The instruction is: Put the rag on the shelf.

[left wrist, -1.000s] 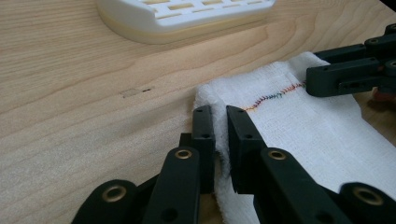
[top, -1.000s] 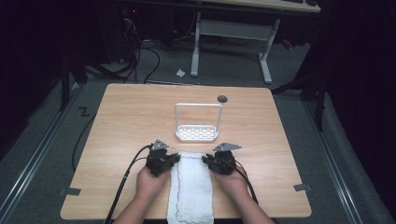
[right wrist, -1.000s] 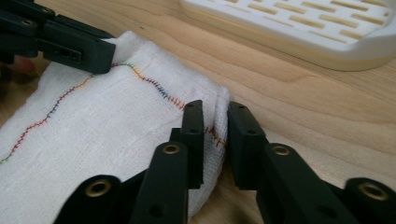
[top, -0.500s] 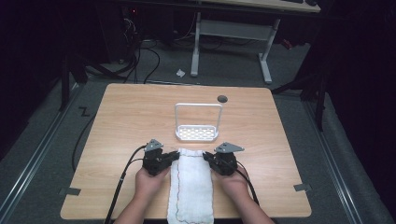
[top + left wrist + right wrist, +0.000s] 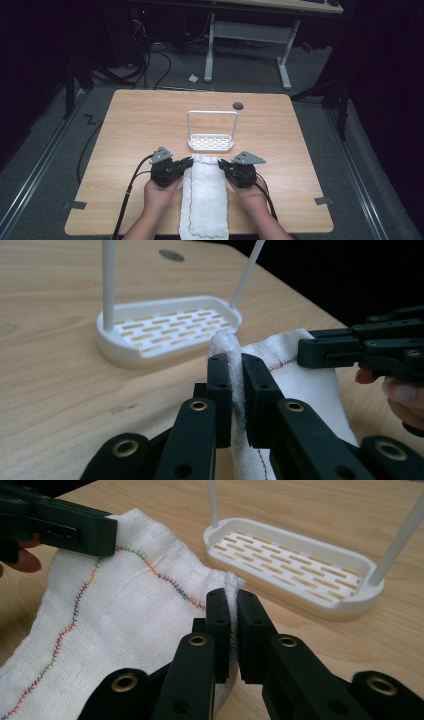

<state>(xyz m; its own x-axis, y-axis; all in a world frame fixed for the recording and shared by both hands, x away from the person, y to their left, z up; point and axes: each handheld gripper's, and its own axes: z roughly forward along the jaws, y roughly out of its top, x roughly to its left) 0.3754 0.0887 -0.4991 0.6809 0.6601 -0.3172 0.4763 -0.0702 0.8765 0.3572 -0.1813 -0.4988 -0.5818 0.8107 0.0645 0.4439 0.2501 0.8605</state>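
Counting at lower centre of the high view: one white cloth (image 5: 205,200) on the desk (image 5: 135,125), its far corners clenched by two tools, left tool (image 5: 186,163) and right tool (image 5: 223,166); one white rack (image 5: 212,142) just above.

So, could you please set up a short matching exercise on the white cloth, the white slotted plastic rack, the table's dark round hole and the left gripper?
Things:
1. white cloth
2. white slotted plastic rack
3. dark round hole
4. left gripper

States:
A. in the tabletop beyond the rack
B. pinched at both far corners
C. stands empty
D. shut on a cloth corner

Pairs: 1-B, 2-C, 3-A, 4-D
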